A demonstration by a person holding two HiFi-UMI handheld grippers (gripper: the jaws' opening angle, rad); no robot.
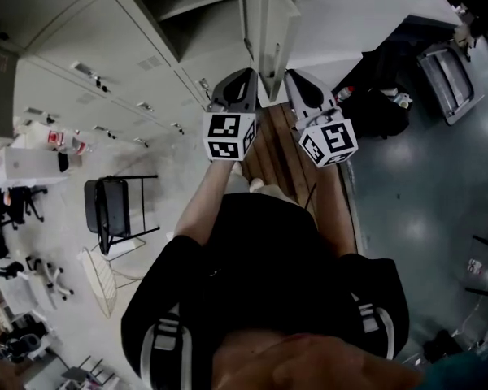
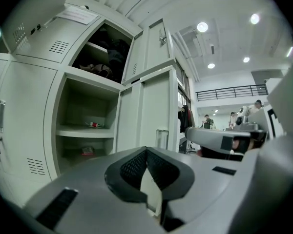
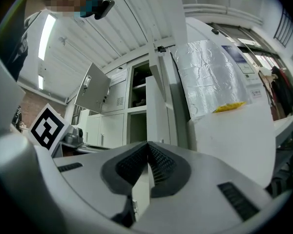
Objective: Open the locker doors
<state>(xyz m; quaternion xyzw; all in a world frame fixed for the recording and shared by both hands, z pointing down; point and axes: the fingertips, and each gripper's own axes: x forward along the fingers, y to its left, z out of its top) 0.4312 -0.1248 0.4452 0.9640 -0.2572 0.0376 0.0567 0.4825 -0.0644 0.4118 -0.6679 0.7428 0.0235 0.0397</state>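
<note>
Locker door point(image 1: 264, 31) open, edge-on between left gripper point(image 1: 246, 75) and right gripper point(image 1: 292, 77), fingers of both closed together.

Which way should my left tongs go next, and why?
Likely swing the left tongs left toward the handle on the shut door. The tongs are closed and hold nothing, the locker straight ahead stands open, and that door beside it is still shut.

Head view: from above, steeply down onto the pale grey metal locker door point(image 1: 272, 39). Both gripper views: level, very close, either side of that door's edge, which all three share.
</note>
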